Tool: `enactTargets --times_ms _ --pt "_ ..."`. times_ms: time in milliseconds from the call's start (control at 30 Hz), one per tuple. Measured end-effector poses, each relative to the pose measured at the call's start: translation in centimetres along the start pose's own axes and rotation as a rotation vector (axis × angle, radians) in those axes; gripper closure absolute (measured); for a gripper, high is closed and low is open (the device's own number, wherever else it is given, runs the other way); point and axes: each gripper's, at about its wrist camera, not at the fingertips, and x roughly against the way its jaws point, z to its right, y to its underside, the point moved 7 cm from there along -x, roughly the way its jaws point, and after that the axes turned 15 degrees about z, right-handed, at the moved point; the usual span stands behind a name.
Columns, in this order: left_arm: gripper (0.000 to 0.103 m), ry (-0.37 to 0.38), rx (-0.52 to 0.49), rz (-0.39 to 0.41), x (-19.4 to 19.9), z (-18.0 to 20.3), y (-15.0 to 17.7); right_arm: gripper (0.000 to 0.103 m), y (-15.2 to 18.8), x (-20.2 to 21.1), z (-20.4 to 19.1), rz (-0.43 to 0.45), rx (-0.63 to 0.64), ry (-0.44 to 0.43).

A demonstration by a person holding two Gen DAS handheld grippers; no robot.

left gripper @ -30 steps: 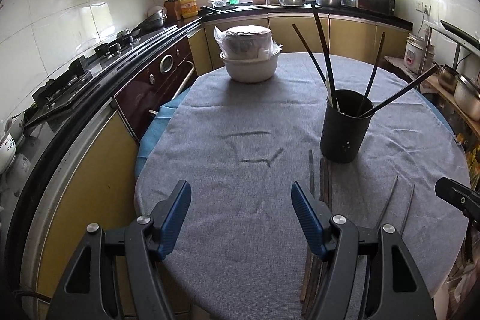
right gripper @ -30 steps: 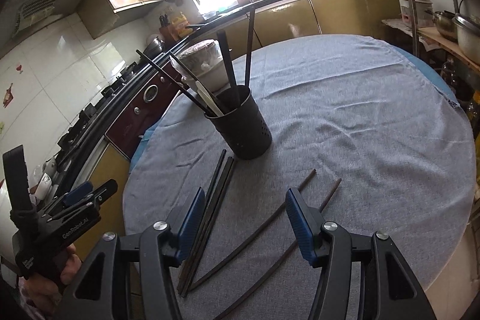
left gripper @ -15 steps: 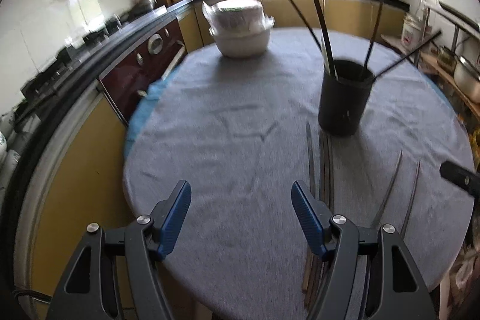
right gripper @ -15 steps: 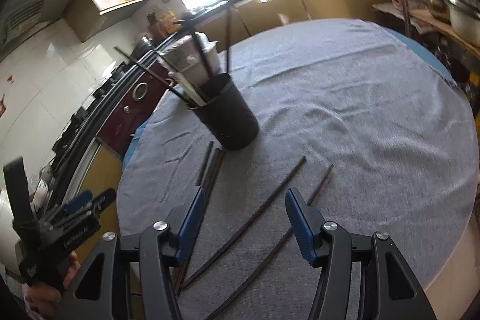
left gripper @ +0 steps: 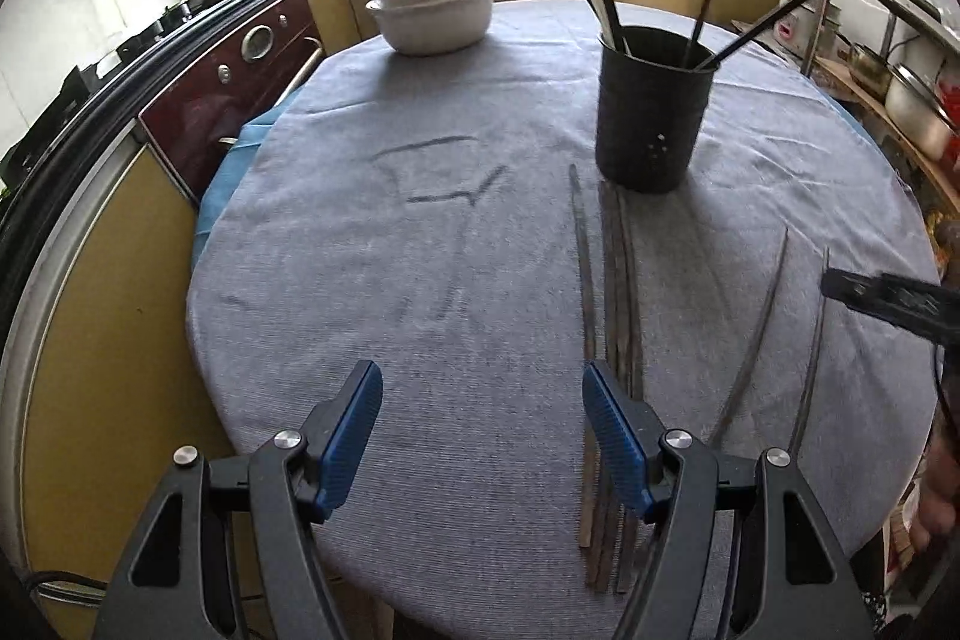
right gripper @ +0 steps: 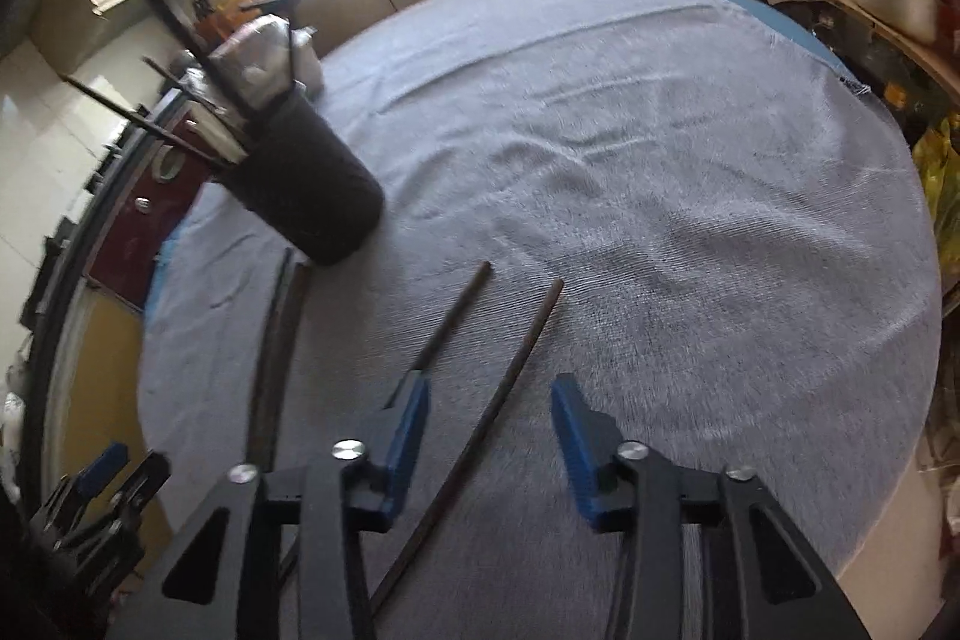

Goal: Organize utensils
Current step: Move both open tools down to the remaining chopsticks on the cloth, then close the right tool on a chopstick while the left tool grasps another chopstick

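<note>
A black utensil holder (left gripper: 651,112) (right gripper: 312,196) stands on the grey cloth with several dark chopsticks leaning in it. A bundle of chopsticks (left gripper: 618,280) (right gripper: 276,328) lies in front of it. Two single chopsticks lie further right (left gripper: 762,328). My left gripper (left gripper: 480,388) hangs open over bare cloth, its right finger just beside the bundle. My right gripper (right gripper: 489,394) is low over the two singles; its jaws are closing with one chopstick (right gripper: 510,376) lying between them, untouched by the pads. The other single (right gripper: 450,316) runs under its left finger.
A white bowl stack wrapped in plastic (left gripper: 429,4) sits at the table's far side. An oven and counter (left gripper: 240,64) curve along the left. A rack with metal pots (left gripper: 912,100) stands at the right. The table edge (left gripper: 420,568) is near.
Both grippers have sunk closer to the cloth and tilted downward. The right gripper's jaws have narrowed and now straddle one of the single chopsticks.
</note>
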Motion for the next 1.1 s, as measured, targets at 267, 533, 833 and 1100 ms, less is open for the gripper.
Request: enactTargets --times_ms 267,533,833,1100 --pt "0.033 0.038 -0.021 0.026 0.0 0.6 -0.7 0.092 -0.7 -2.6 -0.7 -0.005 0.092 0.123" --pt "0.054 0.31 -0.034 0.002 -0.6 6.3 -2.3 0.097 -0.9 -1.6 1.7 0.015 0.044 0.08" --pt "0.055 0.389 -0.129 -0.104 -4.7 15.3 -2.9 0.096 -0.9 -0.7 4.9 -0.005 -0.045 0.03" --pt "0.055 0.356 -0.16 -0.18 -8.1 18.2 -2.6 0.096 -0.4 0.1 5.6 0.012 -0.067 -0.043"
